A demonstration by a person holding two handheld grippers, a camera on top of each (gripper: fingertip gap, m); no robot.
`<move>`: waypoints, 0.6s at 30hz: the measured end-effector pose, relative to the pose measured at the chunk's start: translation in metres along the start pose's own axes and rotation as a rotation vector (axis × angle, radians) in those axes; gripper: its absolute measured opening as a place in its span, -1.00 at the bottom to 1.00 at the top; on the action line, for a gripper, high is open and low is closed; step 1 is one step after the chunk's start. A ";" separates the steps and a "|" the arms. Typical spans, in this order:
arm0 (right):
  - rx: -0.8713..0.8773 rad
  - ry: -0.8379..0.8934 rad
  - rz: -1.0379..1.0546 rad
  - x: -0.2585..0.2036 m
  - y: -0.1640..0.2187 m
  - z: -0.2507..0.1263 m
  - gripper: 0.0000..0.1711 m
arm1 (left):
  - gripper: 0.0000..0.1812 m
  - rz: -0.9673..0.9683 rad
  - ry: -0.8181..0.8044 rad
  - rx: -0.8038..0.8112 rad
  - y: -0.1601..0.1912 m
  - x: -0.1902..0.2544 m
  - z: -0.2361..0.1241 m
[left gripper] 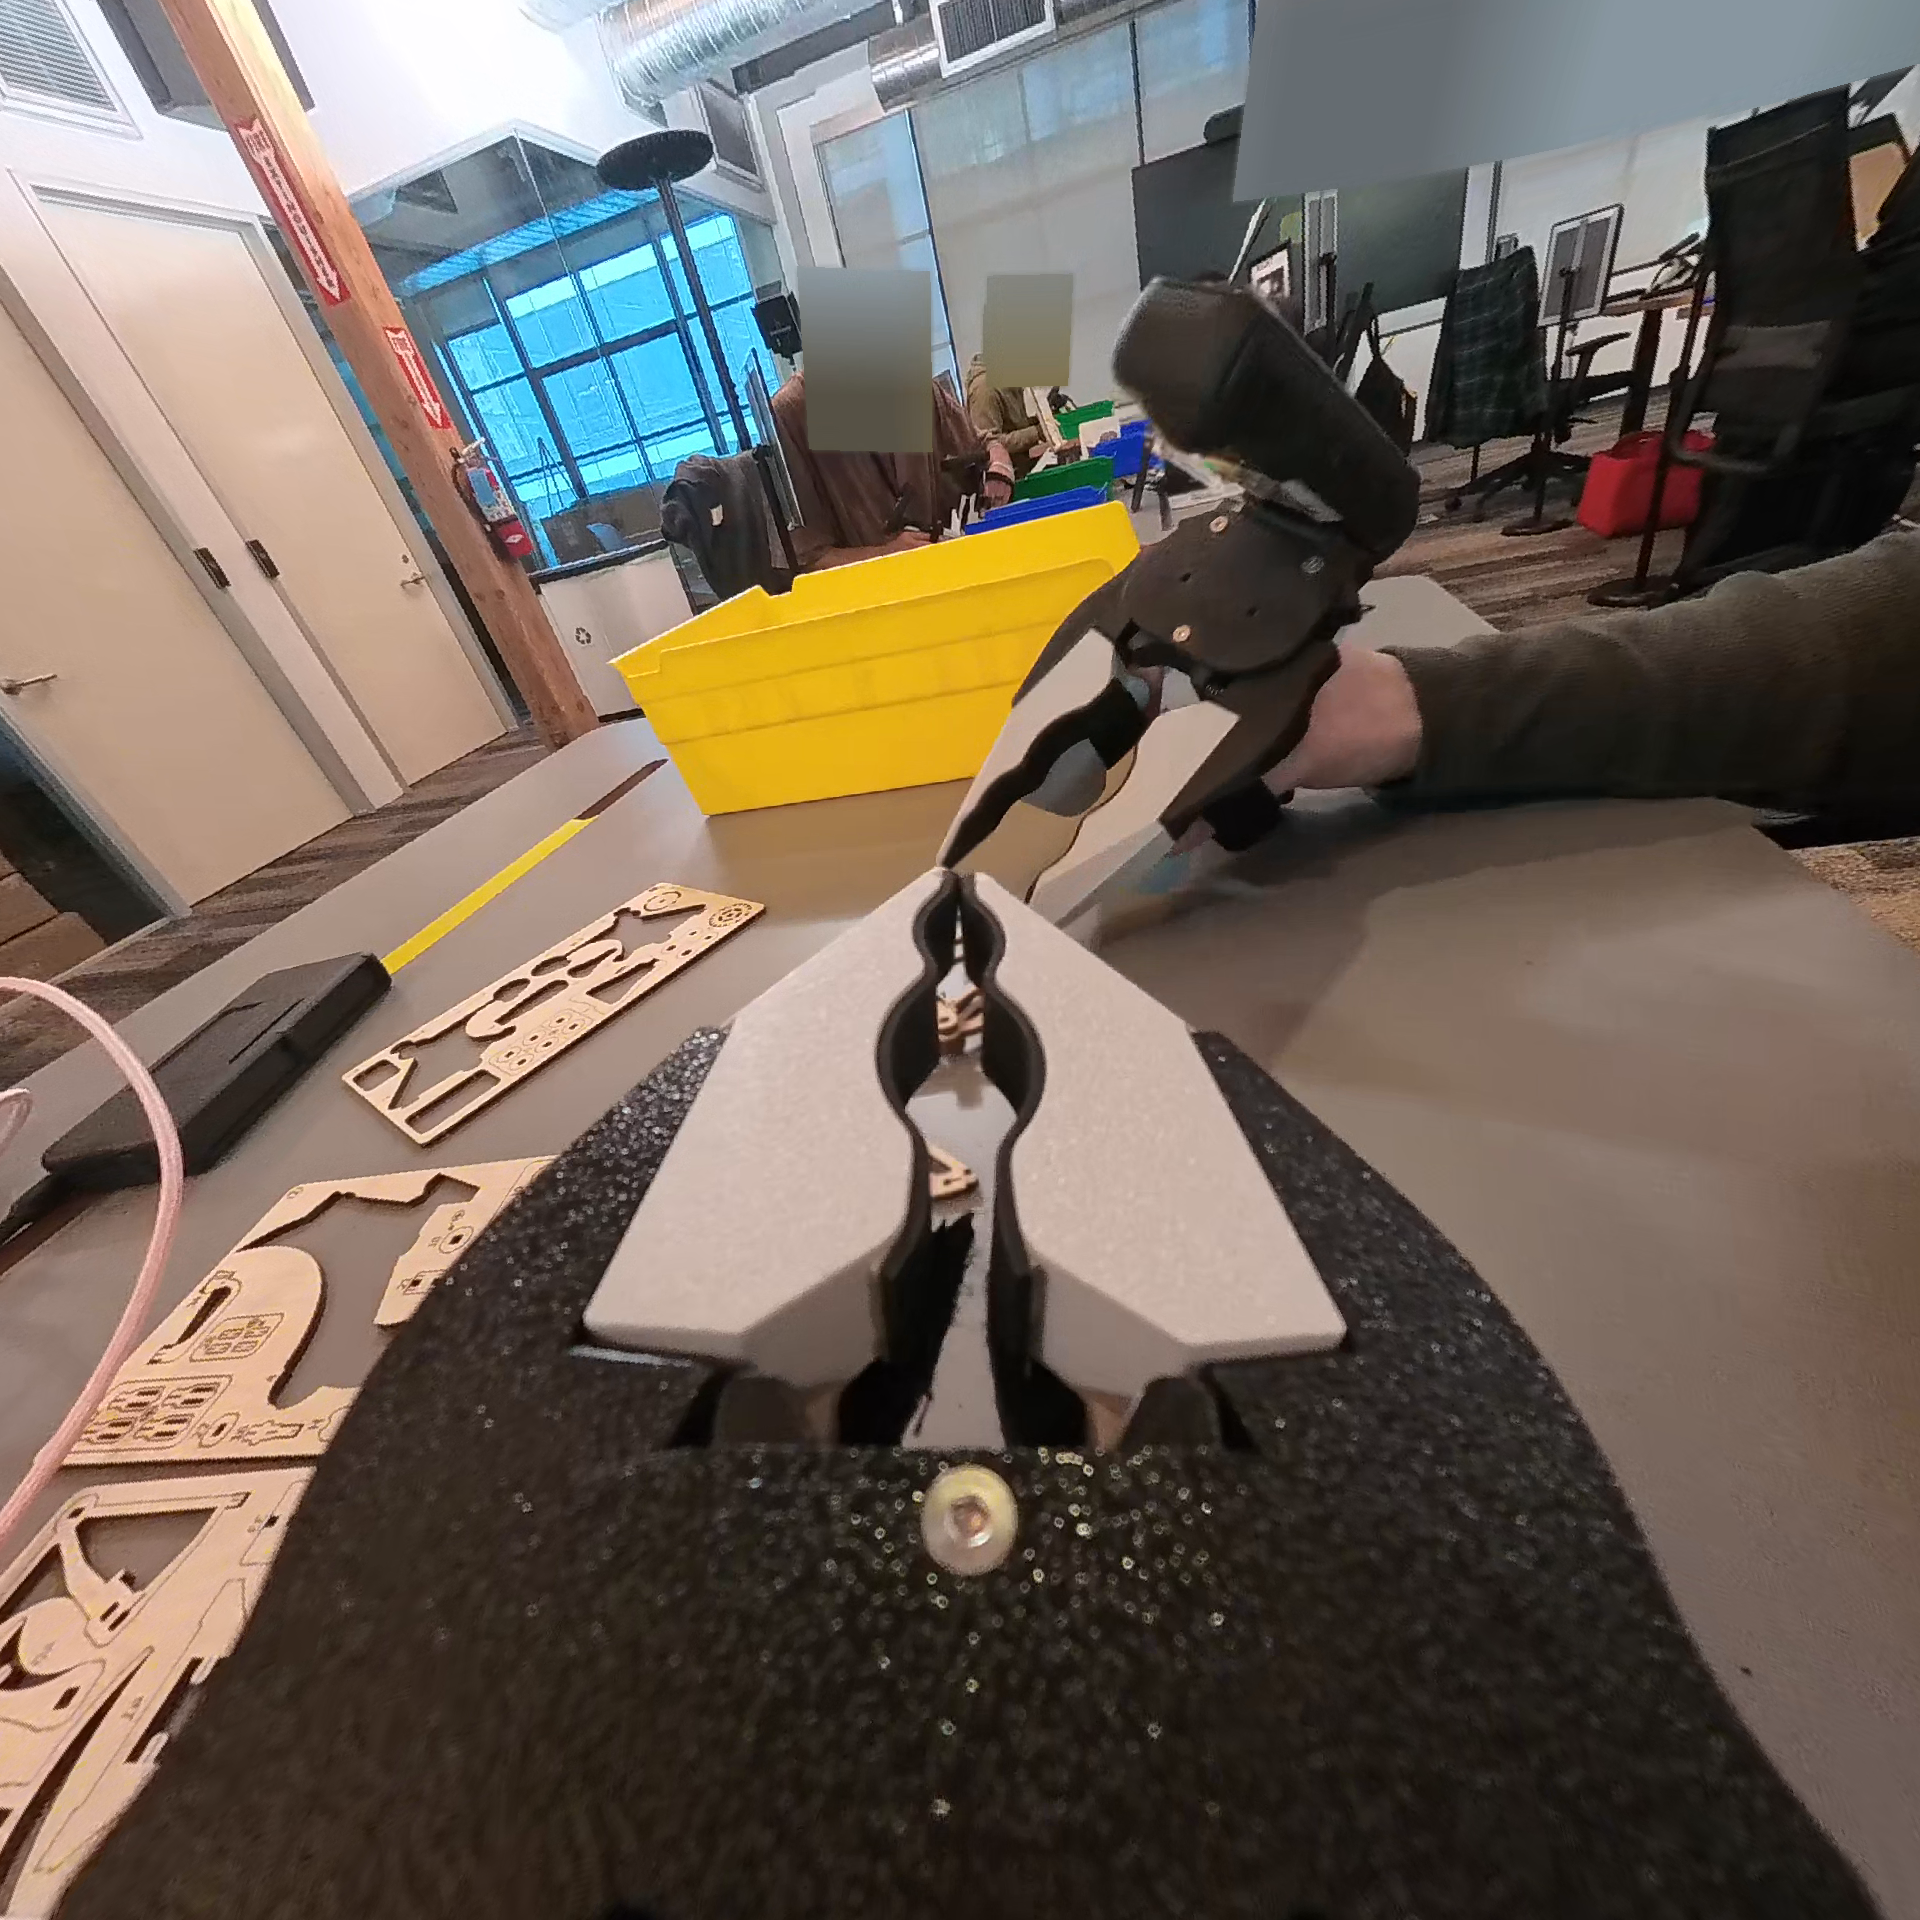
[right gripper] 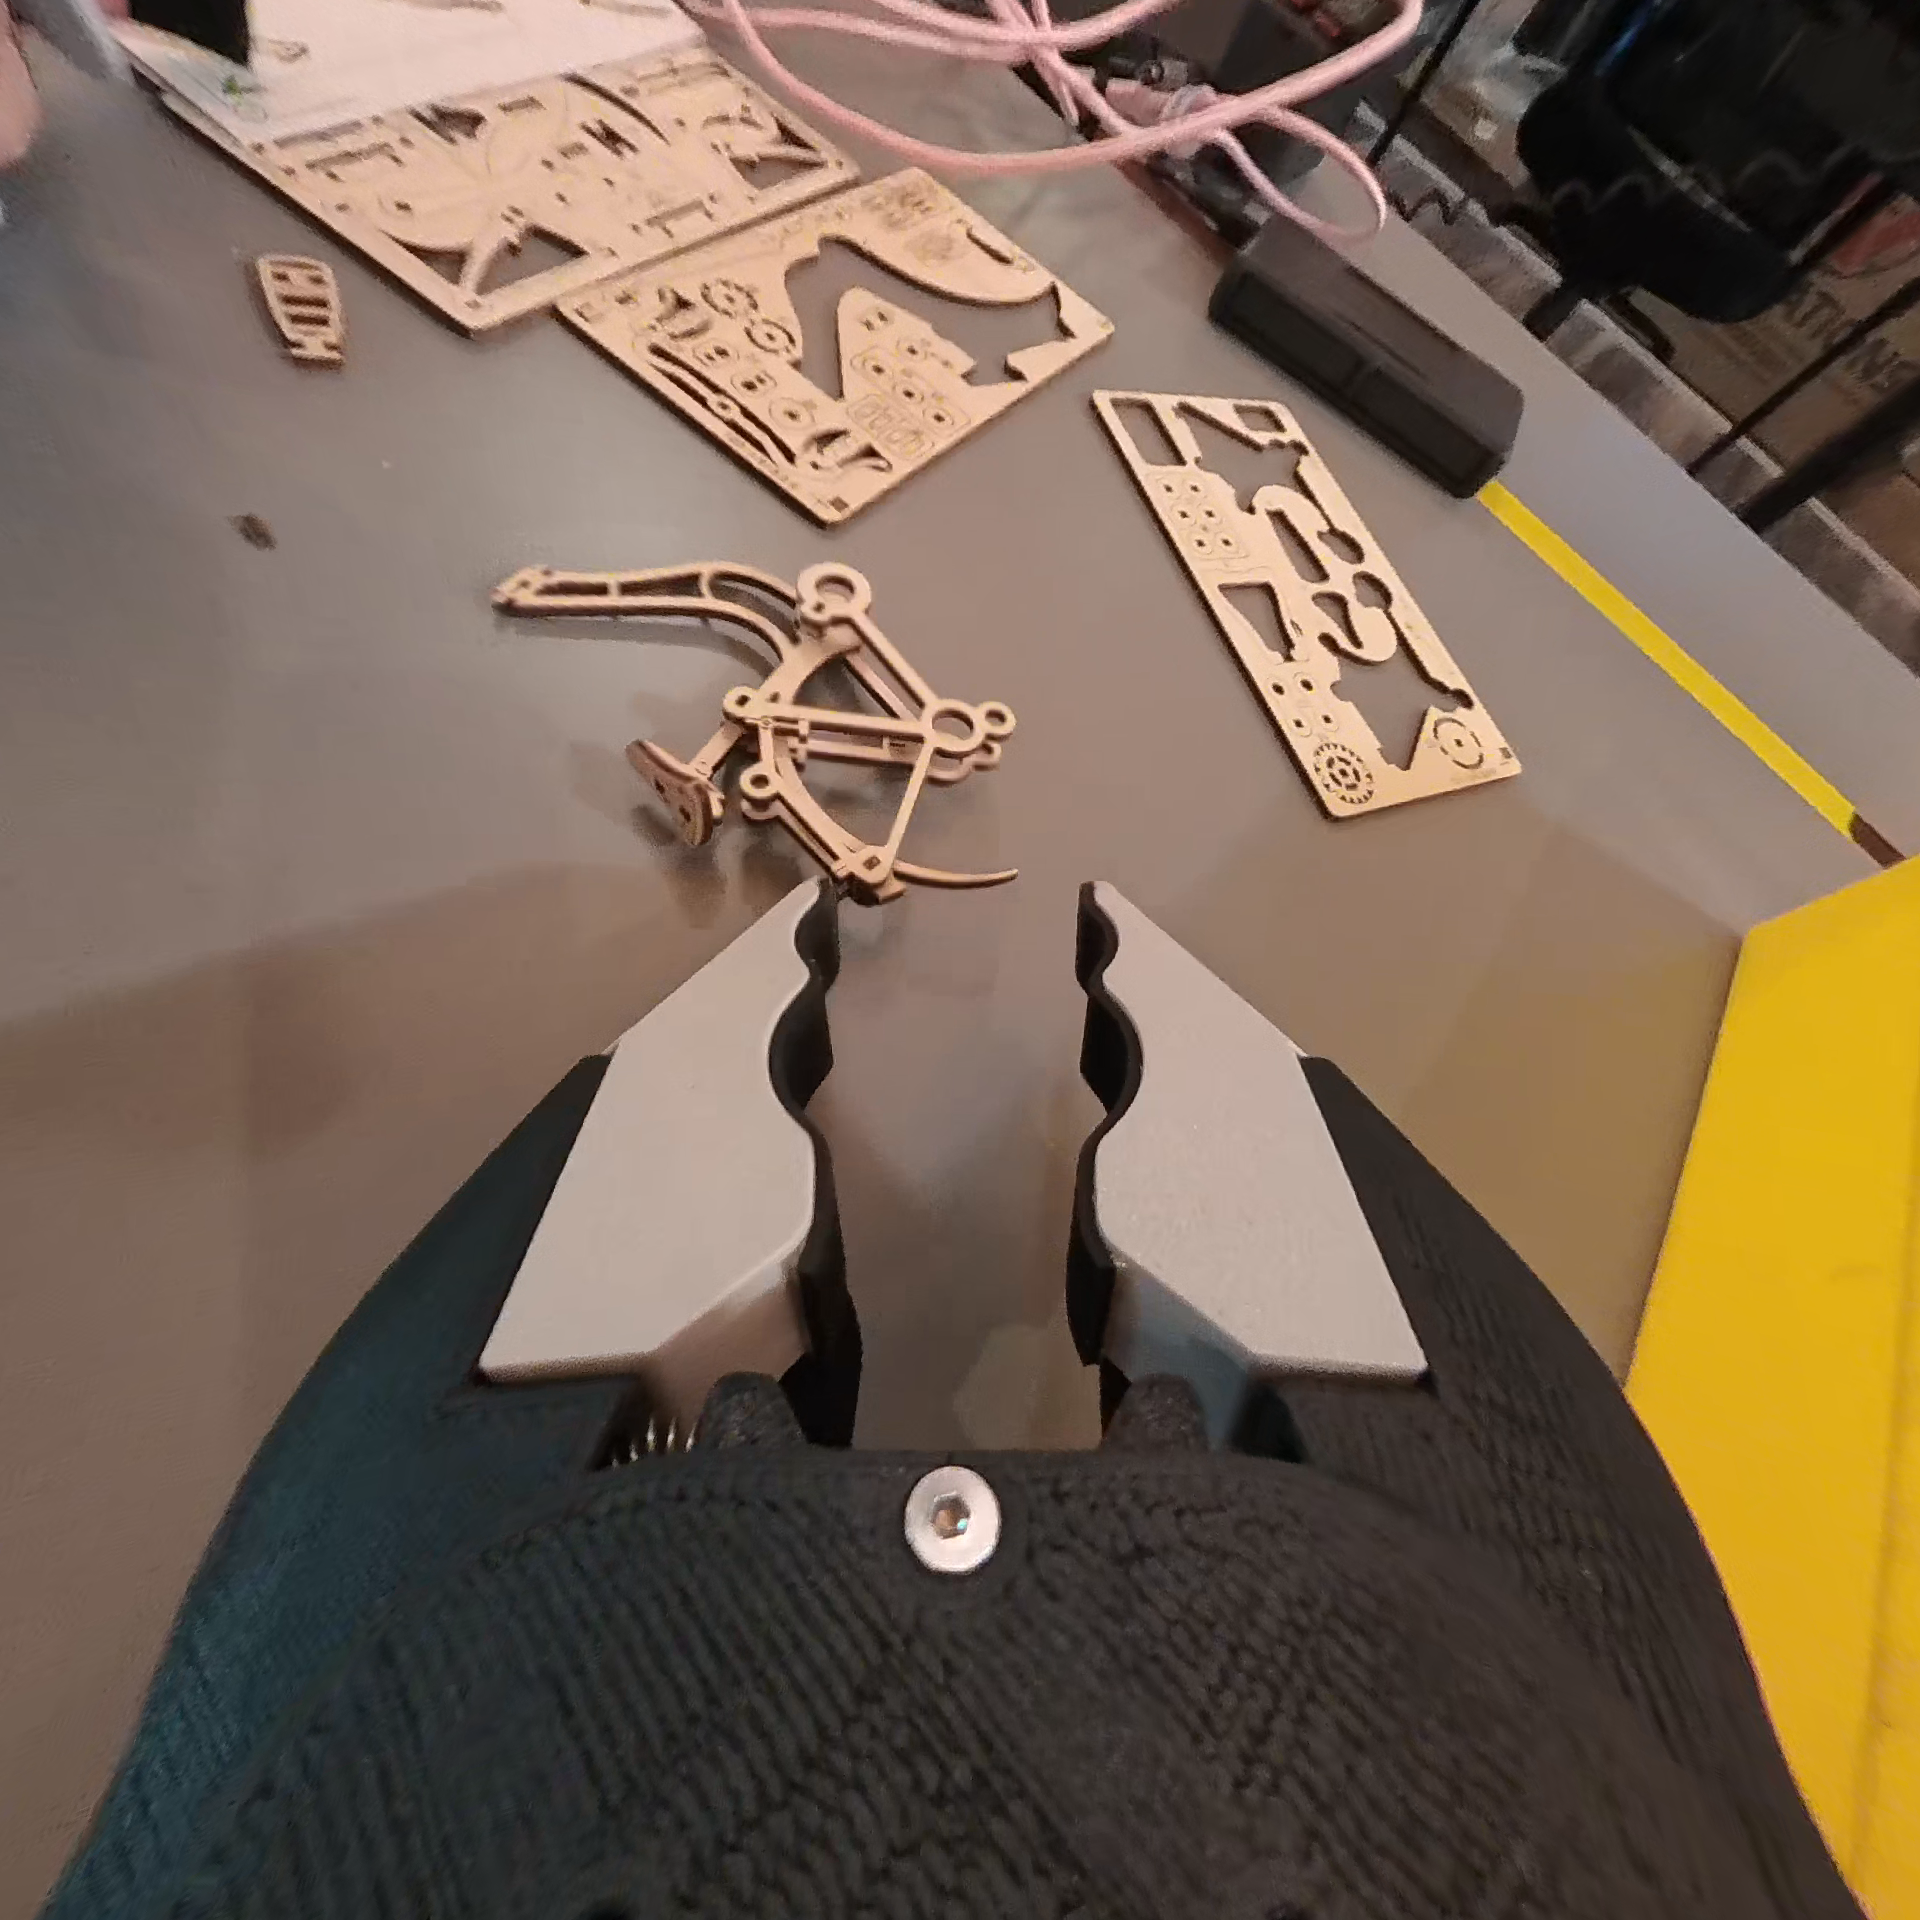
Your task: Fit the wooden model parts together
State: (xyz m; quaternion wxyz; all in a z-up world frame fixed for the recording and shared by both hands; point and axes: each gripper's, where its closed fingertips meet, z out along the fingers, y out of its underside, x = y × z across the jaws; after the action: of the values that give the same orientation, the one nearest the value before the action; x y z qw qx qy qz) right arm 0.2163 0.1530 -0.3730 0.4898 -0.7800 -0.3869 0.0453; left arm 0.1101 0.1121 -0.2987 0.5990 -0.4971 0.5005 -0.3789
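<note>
Our right gripper is hanging spread wide just short of the half-built wooden model on the table, lining up; our left gripper is pinched closed, empty, we reckon.

Both views bright, even indoor light. Left wrist view: daylight from the blue-tinted windows at back, strong fisheye bend on the door and the wooden post at the left edge. Soft broad sheen on the bench, weak diffuse shadows. Right hand-held gripper slightly motion-blurred near its lower tip. Right wrist view: pale glare patch on bench, wooden sheets at top edge smeared, near housing soft, centre model sharp.
</note>
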 end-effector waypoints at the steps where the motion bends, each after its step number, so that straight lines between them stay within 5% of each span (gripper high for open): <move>1: 0.023 -0.031 -0.007 -0.005 -0.003 -0.001 -0.48 | -1.00 0.000 0.000 0.000 0.000 0.000 0.000; 18: 0.050 -0.163 -0.111 -0.028 -0.006 -0.006 -0.43 | -1.00 0.007 -0.113 -0.090 0.013 -0.018 -0.001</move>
State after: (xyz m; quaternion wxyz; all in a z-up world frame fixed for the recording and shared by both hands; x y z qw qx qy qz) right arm 0.1962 0.1319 -0.3739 0.4775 -0.7386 -0.4672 0.0910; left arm 0.1047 0.1318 -0.3070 0.6046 -0.5426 0.4841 -0.3252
